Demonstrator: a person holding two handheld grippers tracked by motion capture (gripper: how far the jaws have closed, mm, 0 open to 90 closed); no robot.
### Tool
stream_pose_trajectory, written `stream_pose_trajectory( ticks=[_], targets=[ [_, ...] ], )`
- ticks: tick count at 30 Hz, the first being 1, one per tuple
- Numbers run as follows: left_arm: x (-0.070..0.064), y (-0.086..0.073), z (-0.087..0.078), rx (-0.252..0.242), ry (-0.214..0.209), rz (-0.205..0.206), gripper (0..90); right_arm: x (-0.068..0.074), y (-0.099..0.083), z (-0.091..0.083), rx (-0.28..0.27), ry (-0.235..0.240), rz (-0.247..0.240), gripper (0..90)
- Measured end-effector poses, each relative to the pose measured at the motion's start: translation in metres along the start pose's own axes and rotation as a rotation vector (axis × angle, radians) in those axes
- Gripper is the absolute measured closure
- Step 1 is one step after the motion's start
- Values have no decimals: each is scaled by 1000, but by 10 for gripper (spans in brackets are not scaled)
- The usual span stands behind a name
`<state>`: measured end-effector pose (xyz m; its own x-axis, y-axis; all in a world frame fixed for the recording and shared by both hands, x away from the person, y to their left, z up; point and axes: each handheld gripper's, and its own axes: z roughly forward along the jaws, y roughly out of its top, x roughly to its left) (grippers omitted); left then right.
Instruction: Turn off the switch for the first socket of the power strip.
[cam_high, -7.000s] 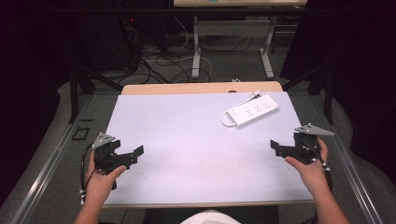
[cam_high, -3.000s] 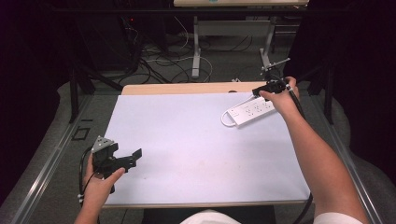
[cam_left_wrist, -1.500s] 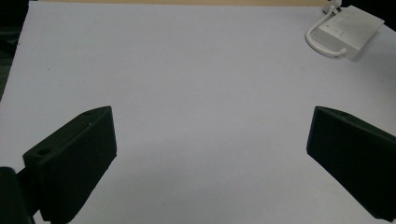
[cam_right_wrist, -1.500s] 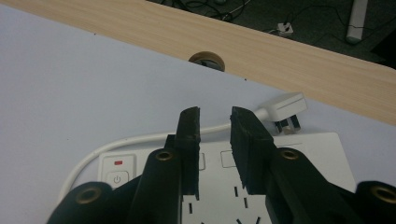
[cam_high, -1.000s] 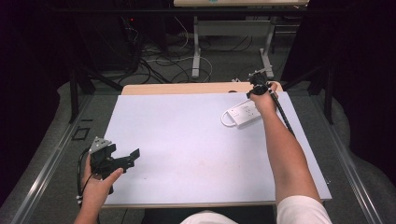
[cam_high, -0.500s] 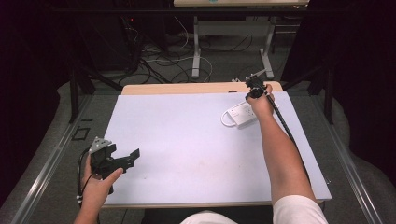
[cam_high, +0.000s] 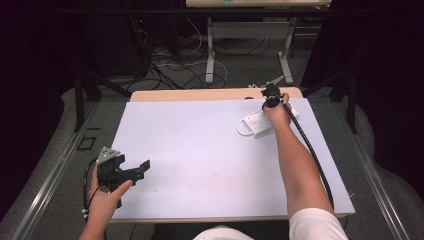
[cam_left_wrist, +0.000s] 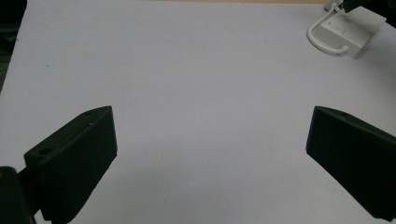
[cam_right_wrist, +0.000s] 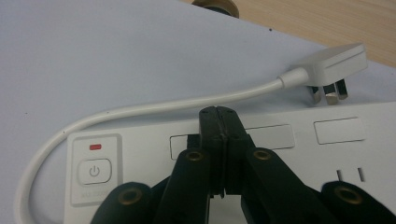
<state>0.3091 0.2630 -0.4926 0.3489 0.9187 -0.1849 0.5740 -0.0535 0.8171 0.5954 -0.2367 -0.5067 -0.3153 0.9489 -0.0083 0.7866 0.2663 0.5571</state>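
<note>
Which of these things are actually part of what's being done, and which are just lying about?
In use:
- right gripper, jaws shut, over the power strip
- white power strip
- its cord and plug

Idle:
- left gripper, open, near the table's left edge
- floor cables beyond the table

Bare table (cam_high: 200, 150) between the grippers; only the power strip (cam_high: 256, 124) obstructs, far right

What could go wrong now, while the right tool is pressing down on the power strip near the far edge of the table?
1. The right tool, jaws closed, sits over a socket of the power strip; it may push the strip sideways.
2. The strip lies near the table far edge, so a push might slide it off.
3. The plug and its cord lie loose beside the tool and could snag.
</note>
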Motion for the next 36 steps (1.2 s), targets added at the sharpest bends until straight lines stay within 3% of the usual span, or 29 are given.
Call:
stream_pose_trajectory(
  ticks=[8, 22, 36],
  targets=[
    [0, 0, 1, 6, 0, 1, 17, 0, -3, 5, 14, -11, 15, 900],
    [0, -1, 1, 6, -1, 2, 18, 1, -2, 6, 1, -30, 0, 897],
    [0, 0, 1, 7, -1, 3, 18, -1, -2, 6, 12, -10, 9, 881]
  ],
)
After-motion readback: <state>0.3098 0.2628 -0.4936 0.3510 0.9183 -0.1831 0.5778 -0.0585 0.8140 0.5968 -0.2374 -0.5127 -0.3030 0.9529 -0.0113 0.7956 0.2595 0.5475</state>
